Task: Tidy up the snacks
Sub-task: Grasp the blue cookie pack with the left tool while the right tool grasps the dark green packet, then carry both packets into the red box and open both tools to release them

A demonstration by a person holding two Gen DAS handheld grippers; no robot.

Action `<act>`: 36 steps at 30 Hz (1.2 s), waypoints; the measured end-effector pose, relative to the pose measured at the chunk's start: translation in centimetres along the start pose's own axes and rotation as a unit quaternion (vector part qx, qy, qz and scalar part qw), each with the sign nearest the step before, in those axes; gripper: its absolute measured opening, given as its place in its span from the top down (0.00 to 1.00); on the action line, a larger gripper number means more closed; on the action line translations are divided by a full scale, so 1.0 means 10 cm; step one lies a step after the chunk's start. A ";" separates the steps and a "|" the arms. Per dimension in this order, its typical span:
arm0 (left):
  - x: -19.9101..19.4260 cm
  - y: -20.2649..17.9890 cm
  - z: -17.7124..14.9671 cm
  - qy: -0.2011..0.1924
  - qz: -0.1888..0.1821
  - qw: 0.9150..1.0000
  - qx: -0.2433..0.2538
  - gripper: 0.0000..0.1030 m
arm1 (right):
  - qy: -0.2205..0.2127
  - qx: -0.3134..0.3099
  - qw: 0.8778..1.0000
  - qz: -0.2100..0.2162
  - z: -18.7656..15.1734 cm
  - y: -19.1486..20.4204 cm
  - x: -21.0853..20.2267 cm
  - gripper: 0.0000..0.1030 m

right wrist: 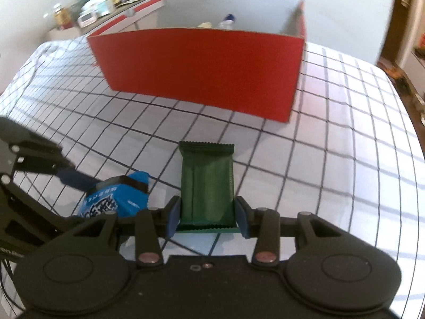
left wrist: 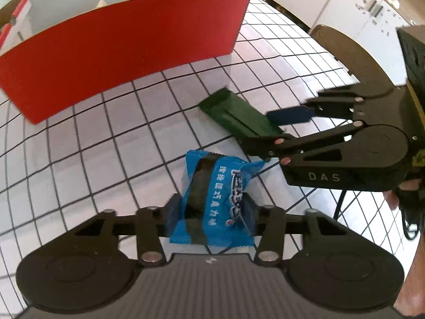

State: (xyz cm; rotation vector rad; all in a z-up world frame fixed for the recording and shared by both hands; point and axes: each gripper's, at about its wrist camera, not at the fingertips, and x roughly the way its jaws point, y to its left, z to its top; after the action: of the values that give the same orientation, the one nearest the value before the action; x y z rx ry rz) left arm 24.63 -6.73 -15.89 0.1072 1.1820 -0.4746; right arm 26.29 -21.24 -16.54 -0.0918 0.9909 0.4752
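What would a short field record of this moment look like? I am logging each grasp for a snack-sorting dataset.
surface: white tablecloth with a dark grid
container: red cardboard box, open top, some items inside, beyond both snacks
left gripper: pads closed on the blue plastic snack packet
right gripper: pads closed on the dark green foil snack bar
spacing: the two snacks lie side by side, apart

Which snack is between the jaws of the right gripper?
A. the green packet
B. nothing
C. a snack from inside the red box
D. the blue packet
A: in the right wrist view the right gripper has its pads against both sides of the green packet, while the blue packet sits in the left gripper.
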 end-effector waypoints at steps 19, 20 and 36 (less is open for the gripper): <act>-0.70 -0.02 -0.26 -0.090 0.064 0.989 -0.097 0.58 | -0.046 0.043 0.998 -0.021 -0.11 0.26 -0.56 0.59; -0.76 -0.02 -0.25 -0.096 0.068 0.988 -0.099 0.58 | -0.050 0.041 0.998 -0.021 -0.07 0.27 -0.60 0.59; -1.46 0.06 0.28 -0.173 0.108 0.972 -0.120 0.58 | -0.126 0.020 0.992 -0.025 0.57 0.31 -1.13 0.59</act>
State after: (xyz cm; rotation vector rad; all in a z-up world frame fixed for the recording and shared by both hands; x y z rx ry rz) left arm 23.01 -2.73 -1.69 -0.0535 0.8633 -0.1464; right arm 24.32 -20.73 -3.70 -0.0192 0.7491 0.4086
